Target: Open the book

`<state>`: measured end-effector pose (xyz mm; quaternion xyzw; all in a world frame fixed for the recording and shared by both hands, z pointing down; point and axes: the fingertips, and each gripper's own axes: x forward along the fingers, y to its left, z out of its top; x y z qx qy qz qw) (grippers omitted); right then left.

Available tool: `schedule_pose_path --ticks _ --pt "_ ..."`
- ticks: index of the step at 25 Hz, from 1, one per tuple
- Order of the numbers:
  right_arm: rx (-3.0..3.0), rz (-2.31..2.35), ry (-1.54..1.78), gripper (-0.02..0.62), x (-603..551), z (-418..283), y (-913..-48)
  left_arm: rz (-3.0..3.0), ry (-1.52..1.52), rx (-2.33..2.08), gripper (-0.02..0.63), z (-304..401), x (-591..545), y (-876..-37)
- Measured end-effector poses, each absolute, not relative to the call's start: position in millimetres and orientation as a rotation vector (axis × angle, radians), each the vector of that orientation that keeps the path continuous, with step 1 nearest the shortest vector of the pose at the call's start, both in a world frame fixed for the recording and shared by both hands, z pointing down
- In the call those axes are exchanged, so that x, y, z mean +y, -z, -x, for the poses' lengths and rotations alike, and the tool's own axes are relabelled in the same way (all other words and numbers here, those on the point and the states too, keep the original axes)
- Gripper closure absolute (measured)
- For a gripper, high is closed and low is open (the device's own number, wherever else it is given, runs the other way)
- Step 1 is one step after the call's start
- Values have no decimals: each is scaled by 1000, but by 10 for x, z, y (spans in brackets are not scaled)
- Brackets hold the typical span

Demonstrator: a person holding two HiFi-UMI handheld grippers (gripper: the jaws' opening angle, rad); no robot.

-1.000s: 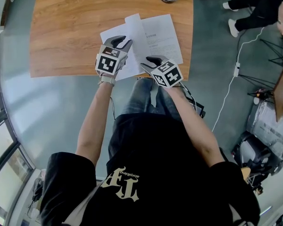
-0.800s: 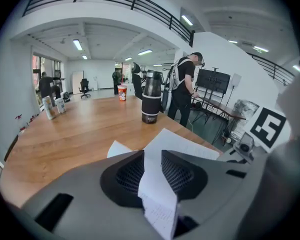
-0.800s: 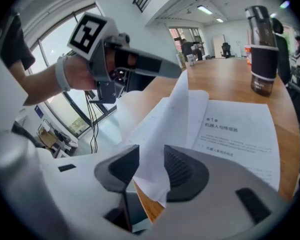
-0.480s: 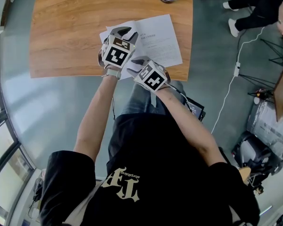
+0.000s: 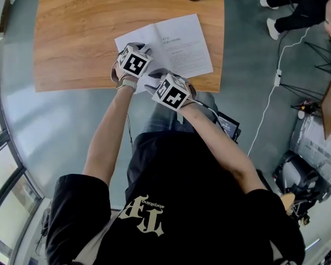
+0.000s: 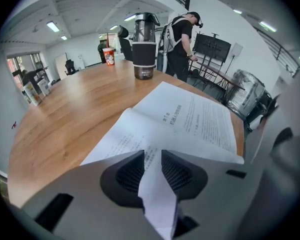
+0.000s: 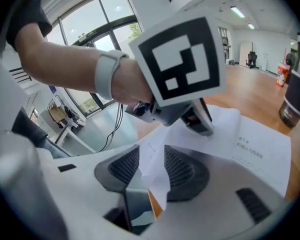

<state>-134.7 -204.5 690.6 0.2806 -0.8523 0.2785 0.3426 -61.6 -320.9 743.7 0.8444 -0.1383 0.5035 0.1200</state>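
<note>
- Wood-grain table (image 5: 83, 32) edge is where both my hands sit now. A second ago a leaf stood up between them. Since then the book (image 5: 182, 43) has settled flat, with two white printed pages spread in the upper middle of the head view.
- My left gripper (image 6: 153, 173) hung over the pages half a second ago and has dropped to the book's near left corner. Its fingers (image 6: 130, 174) are pressed together on a thin sheet of the book.
- My right gripper (image 7: 152, 170) has slid leftward in the head view until it is just beside the left one. Its fingers (image 7: 182, 171) are likewise closed on a sheet of the book, and an orange edge shows under the white paper.
- By count there are one book, two grippers, one steel flask (image 6: 143, 44) with a dark sleeve standing beyond the book, and one red paper cup (image 6: 109, 56) far back on the table.
- One person (image 6: 182, 31) stands past the table's far right side in the left gripper view. Someone's legs (image 5: 295, 10) show at the upper right of the head view.
- My table has a warm brown grain and a curved outline, and the book lies close to its near edge.
- Around it are a grey floor (image 5: 60, 126), a white cable (image 5: 265, 115) trailing at the right, tall windows (image 7: 90, 29) and a white ceiling with strip lights (image 6: 52, 26).
</note>
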Motion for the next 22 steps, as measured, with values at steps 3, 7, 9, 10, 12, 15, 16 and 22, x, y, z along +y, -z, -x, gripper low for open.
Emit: schedule_pose_path --ticks 3,7,9,10,12,15,16,22 --pt "-2215 -738 -715 453 -2043 1264 -6877 -2460 -1469 -435 491 697 -3219 -7463" --pt "-2204 -780 -714 453 -2068 1074 -6842 -2463 -1446 -429 491 720 -3214 -7493" --pt "-2187 -813 -732 453 -2067 949 -6860 -2459 -1449 -429 491 756 -3214 -7482" --pt "-2173 -830 -744 453 -2061 875 -6885 -2458 -1452 -432 491 778 -3214 -7478" --pt "-2137 -864 -761 453 -2047 698 -6970 -2458 -1450 -434 491 814 -3205 -7487" --pt "-2076 -921 -791 453 -2007 399 -7111 -2457 -1455 -443 491 887 -3196 -7485" --pt "-2055 -938 -804 453 -1985 298 -7150 -2454 -1456 -444 491 918 -3189 -7489" --pt "-1917 -1070 -863 453 -1838 -406 -7361 -2445 -1461 -467 491 1099 -3164 -7509"
